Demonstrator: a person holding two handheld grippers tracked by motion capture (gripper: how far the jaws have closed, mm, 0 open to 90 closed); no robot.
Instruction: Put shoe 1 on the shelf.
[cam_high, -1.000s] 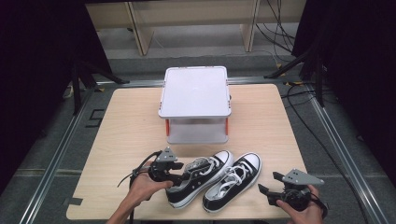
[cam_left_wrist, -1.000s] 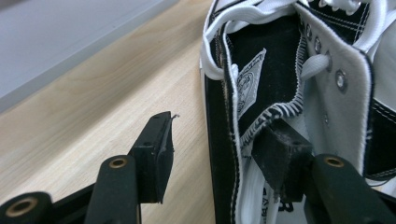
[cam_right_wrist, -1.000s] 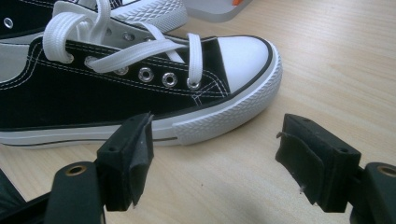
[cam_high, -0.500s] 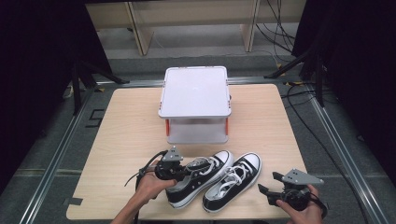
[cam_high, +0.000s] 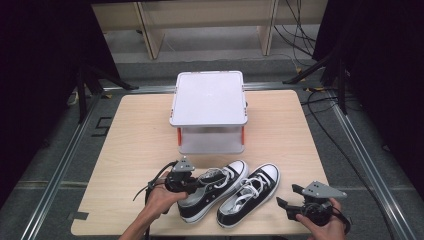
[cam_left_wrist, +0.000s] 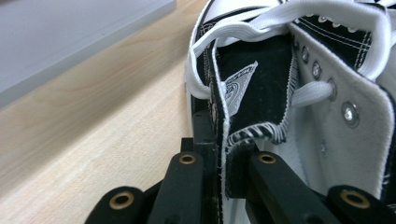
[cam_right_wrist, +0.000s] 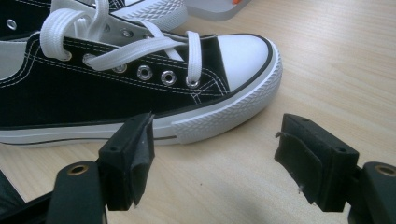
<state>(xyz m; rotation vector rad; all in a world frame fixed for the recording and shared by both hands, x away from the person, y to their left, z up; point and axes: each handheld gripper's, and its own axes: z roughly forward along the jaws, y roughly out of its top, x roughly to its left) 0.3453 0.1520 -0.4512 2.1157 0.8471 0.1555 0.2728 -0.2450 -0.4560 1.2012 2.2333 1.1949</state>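
Two black-and-white sneakers are laid side by side on the desk (cam_high: 130, 145), just in front of the grey lidded box (cam_high: 209, 110); the left sneaker (cam_high: 212, 189) is clamped at its heel collar by the closed left tongs (cam_high: 186, 183). The right sneaker (cam_high: 248, 194) lies untouched; the right tongs (cam_high: 290, 200) are held wide open, near it, farther from the box.

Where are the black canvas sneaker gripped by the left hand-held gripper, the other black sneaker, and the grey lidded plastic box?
Left black canvas sneaker (cam_high: 212, 192): high view, on its side panel.
Right black canvas sneaker (cam_right_wrist: 70, 100): right gripper view, on its black side panel.
Grey lidded plastic box (cam_high: 209, 97): high view, middle of its lid.
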